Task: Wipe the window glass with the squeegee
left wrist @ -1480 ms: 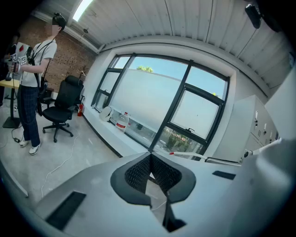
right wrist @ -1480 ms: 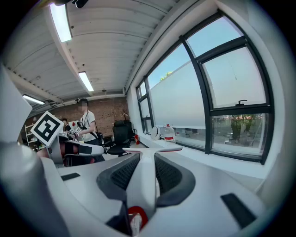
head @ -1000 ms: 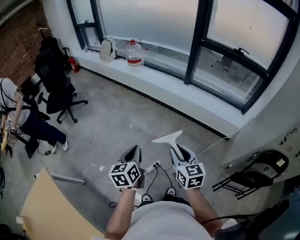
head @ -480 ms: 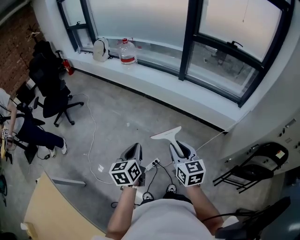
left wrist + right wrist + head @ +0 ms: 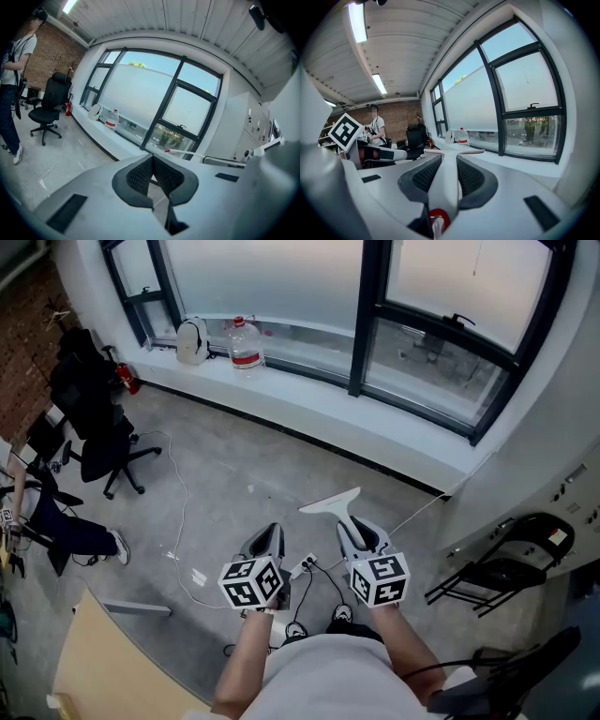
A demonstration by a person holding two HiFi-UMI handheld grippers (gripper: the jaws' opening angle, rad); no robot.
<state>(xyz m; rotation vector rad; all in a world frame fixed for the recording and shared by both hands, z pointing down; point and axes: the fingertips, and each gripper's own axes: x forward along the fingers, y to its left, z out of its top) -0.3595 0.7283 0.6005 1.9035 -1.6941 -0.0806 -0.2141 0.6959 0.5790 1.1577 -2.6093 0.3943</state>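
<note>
The right hand-held gripper (image 5: 354, 532) is clamped on the handle of the white squeegee (image 5: 331, 504). The squeegee points toward 12 o'clock with its blade crosswise, over the concrete floor (image 5: 234, 474) and well apart from the window glass (image 5: 272, 282). Just beside it at 9 o'clock, the left hand-held gripper (image 5: 267, 542) has its jaws pressed together on nothing. A water bottle (image 5: 242, 343) stands on the sill at 11 o'clock.

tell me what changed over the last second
Nothing was taken hold of or let go. The head view swung, so the water jug and office chair slid leftward in it, and the squeegee edged slightly up. Unchanged: the right tongs stay shut on the squeegee's handle, and the left tongs stay shut and empty, both low in front of the person.
</note>
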